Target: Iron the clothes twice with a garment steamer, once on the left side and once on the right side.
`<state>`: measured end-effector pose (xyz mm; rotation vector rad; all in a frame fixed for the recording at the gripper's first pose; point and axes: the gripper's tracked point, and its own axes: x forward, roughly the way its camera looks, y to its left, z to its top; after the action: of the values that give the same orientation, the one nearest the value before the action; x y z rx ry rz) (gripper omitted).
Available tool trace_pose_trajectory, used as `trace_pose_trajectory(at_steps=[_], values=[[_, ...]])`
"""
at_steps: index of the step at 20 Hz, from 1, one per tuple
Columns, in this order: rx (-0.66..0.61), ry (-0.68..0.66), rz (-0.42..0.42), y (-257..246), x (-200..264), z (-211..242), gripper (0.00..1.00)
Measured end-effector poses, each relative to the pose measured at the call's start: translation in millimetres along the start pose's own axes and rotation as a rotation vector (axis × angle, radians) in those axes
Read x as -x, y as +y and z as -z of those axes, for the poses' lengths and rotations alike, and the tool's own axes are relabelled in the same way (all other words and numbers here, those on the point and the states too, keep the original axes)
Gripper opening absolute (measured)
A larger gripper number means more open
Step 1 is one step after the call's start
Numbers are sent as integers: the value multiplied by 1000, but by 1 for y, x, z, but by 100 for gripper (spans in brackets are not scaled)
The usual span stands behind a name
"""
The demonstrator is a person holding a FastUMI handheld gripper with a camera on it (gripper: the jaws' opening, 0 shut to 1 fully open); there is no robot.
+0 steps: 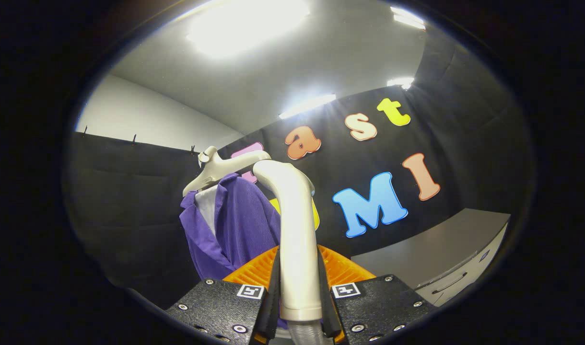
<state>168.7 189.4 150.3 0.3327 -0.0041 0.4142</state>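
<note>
My gripper (298, 282) is shut on the pale handle of the garment steamer (295, 225), which rises between the fingers and bends toward the garment at its top. A purple shirt (235, 225) hangs on a white hanger (216, 170) just beyond and to the left of the steamer, its collar open over a white inner part. The steamer's head is turned away from me, close to the shirt's upper right side; I cannot tell if it touches the cloth. A ribbed hose end shows under the handle, between the finger bases.
A grey cabinet (446, 258) with a drawer handle stands to the right, beyond the fingers. Black cloth walls close the booth behind and left of the shirt. A white ceiling with bright lights is overhead.
</note>
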Motion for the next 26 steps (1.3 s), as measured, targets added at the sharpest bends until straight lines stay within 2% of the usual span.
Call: trace_pose_trajectory(at_steps=[6,12,18,26], values=[[125,-48,-46,53,-21,2,37],[230,-72,-32,82,-47,10,37],[328,-40,-25,93,-57,37,37],[339,20,-25,91,-37,77,37]])
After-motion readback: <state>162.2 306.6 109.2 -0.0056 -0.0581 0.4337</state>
